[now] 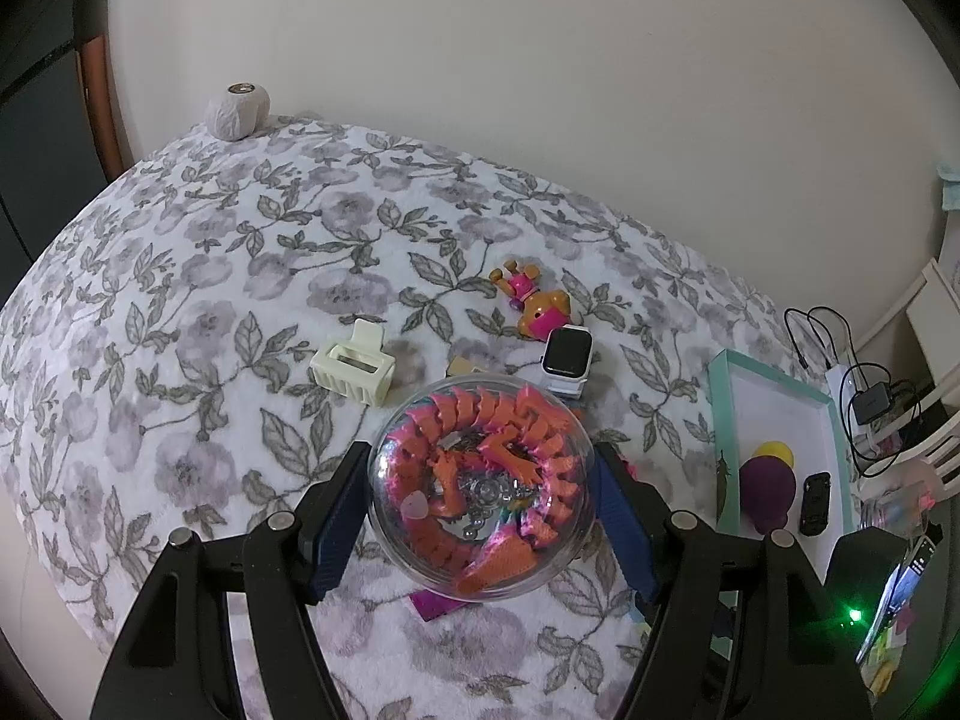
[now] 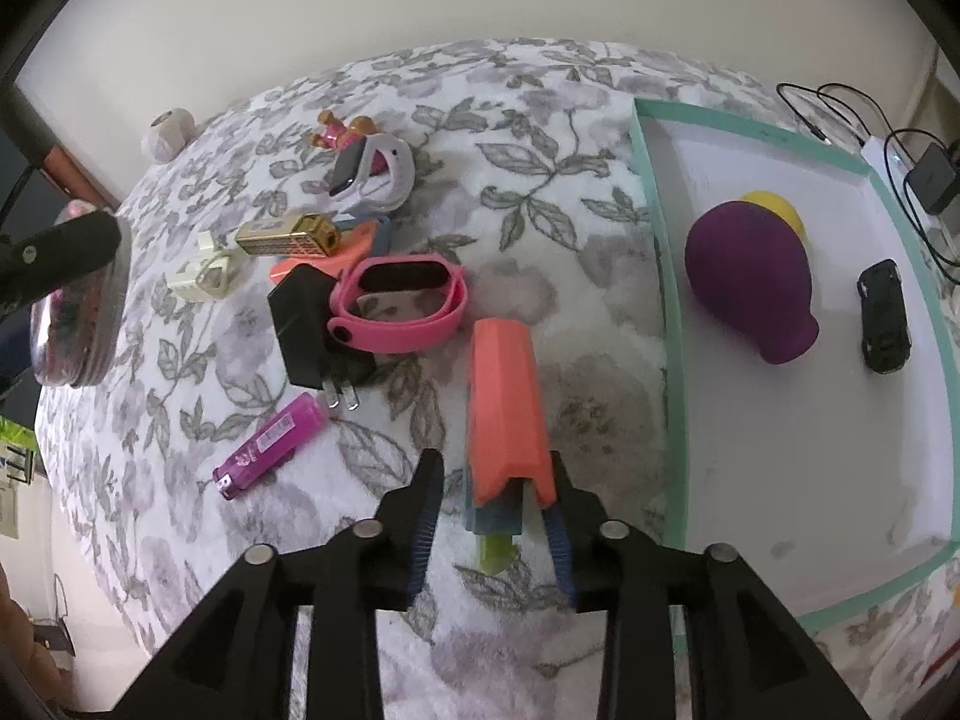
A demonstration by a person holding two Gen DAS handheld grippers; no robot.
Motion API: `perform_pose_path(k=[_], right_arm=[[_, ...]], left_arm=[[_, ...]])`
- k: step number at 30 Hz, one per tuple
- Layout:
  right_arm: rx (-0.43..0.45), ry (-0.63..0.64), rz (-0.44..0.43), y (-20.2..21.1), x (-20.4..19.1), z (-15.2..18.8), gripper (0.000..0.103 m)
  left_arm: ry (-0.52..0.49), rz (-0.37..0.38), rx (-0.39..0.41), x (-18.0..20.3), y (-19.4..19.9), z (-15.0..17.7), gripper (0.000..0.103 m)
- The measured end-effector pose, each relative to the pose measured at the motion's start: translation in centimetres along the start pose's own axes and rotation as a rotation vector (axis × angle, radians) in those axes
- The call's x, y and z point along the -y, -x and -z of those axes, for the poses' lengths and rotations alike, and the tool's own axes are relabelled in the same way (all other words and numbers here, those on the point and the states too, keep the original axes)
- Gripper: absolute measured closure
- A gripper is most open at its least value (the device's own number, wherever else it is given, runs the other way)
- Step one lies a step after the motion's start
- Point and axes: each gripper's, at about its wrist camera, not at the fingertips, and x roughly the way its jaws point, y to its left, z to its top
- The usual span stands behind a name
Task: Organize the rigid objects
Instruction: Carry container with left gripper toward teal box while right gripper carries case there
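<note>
Floral blanket (image 2: 540,138) underneath; left gripper (image 1: 480,510) clamped on globe (image 1: 480,489) mid-blanket; right gripper (image 2: 495,498) parted around orange block (image 2: 507,408), beside tray (image 2: 660,240) edge.

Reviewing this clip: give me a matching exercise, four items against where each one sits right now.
Items
1. clear ball with orange dragon
2. purple bulb
3. pink lighter
4. orange block

Places
A. inside the teal-edged tray
B. between the left gripper's fingers
C. lying on the floral blanket, beside the black charger
D. near end between the right gripper's fingers

Pairs: 1-B, 2-A, 3-C, 4-D
</note>
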Motion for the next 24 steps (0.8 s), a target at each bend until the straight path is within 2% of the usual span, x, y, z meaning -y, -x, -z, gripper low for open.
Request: perform_pose_path(k=[4, 5, 6, 12, 17, 20, 24], right_arm=[[-0.016, 0.021, 0.014, -0.6, -0.6, -0.1, 0.069], [-0.022, 0.029, 0.024, -0.9, -0.8, 0.0, 0.072], [-0.031, 0.039, 0.035, -1.1, -1.0, 0.0, 0.082], [-0.030, 0.059, 0.052, -1.4, -1.4, 0.0, 0.084], [0.037, 0.021, 0.031, 0.5, -0.6, -0.5, 0.084], [0.107, -0.010, 0.022, 2.6, 0.1, -1.0, 0.084], [0.226, -0.050, 0.071, 6.0, 1.8, -1.7, 0.084]], left_arm=[[0.002, -0.001, -0.008, 0.0, -0.3, 0.2, 0.030], [0.004, 0.000, -0.011, 0.0, -0.3, 0.2, 0.030], [0.007, 0.001, -0.014, 0.0, -0.4, 0.3, 0.030], [0.018, 0.000, -0.027, -0.1, -0.7, 0.3, 0.030], [0.016, 0.002, -0.018, 0.1, -0.4, 0.2, 0.030], [0.013, 0.016, -0.004, 0.3, 0.0, 0.1, 0.030], [-0.004, 0.059, 0.028, 1.4, 0.9, 0.2, 0.030]])
